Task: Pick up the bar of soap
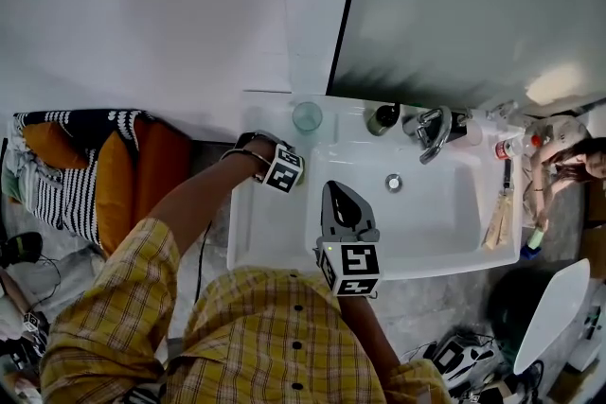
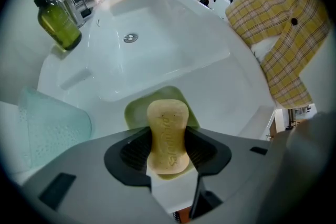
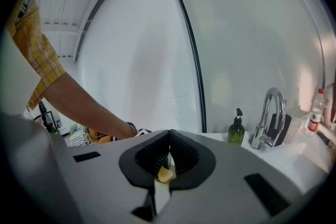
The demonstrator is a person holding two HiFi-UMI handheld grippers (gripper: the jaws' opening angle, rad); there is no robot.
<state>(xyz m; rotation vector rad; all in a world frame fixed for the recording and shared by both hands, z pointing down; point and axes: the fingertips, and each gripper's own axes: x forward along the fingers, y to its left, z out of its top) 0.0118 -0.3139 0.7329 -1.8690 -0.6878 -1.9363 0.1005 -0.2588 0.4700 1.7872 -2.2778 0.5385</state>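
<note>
A tan bar of soap (image 2: pixel 167 136) lies lengthwise between the jaws of my left gripper (image 2: pixel 168 140), whose dark pads touch both of its long sides. Under it sits a green soap dish (image 2: pixel 134 113) on the sink's left ledge; I cannot tell if the soap is lifted off the dish. In the head view the left gripper (image 1: pixel 284 167) is at the white sink's (image 1: pixel 445 213) left rim and its marker cube hides the soap. My right gripper (image 1: pixel 339 194) hovers over the sink's front edge, shut and empty. Through the right gripper (image 3: pixel 169 136), a sliver of the soap (image 3: pixel 165 174) shows.
A green pump bottle (image 1: pixel 383 118) and a chrome faucet (image 1: pixel 434 132) stand at the back of the sink. A pale glass tumbler (image 1: pixel 307 116) stands just behind the left gripper. A brush (image 1: pixel 497 222) lies on the right ledge. A mirror hangs above.
</note>
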